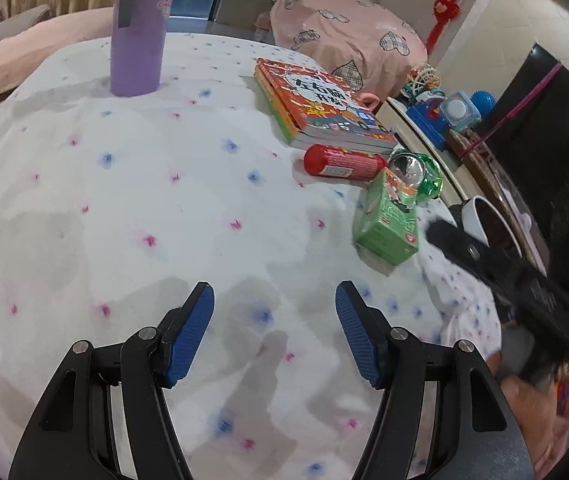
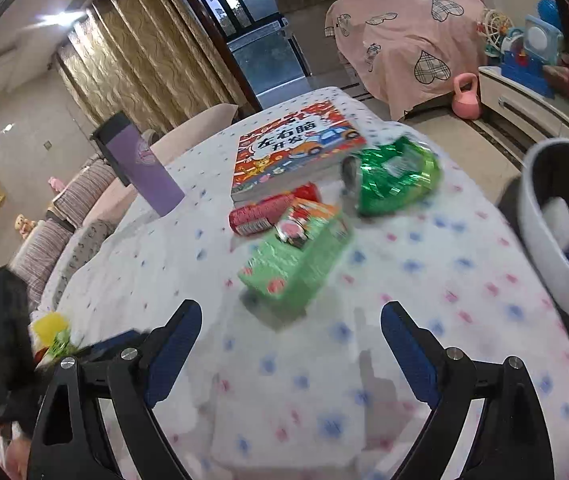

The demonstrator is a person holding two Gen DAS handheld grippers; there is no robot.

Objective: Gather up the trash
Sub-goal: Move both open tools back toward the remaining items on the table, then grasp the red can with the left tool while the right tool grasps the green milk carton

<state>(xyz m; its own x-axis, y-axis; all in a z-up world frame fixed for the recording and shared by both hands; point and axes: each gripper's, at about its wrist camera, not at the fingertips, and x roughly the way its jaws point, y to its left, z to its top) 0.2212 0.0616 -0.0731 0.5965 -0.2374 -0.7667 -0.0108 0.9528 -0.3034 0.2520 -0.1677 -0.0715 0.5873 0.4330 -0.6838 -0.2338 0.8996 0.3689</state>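
Trash lies together on the flower-print tablecloth point(image 1: 144, 208): a green drink carton point(image 1: 388, 220) on its side, a red can point(image 1: 342, 162) on its side behind it, and a crushed shiny green can point(image 1: 420, 174). My left gripper point(image 1: 274, 320) hovers over bare cloth, left of and nearer than the carton, open and holding nothing. In the right wrist view the carton point(image 2: 298, 256) lies just ahead of my right gripper point(image 2: 290, 344), which is wide open and holding nothing. The red can point(image 2: 260, 212) and green can point(image 2: 396, 178) lie beyond it.
A grey bin point(image 2: 540, 216) with items inside stands off the table's right edge. A colourful book point(image 2: 296, 152) and an upright purple bottle point(image 2: 144, 164) sit farther back. A sofa is to the left. A pink-covered shape and a toy shelf are to the right.
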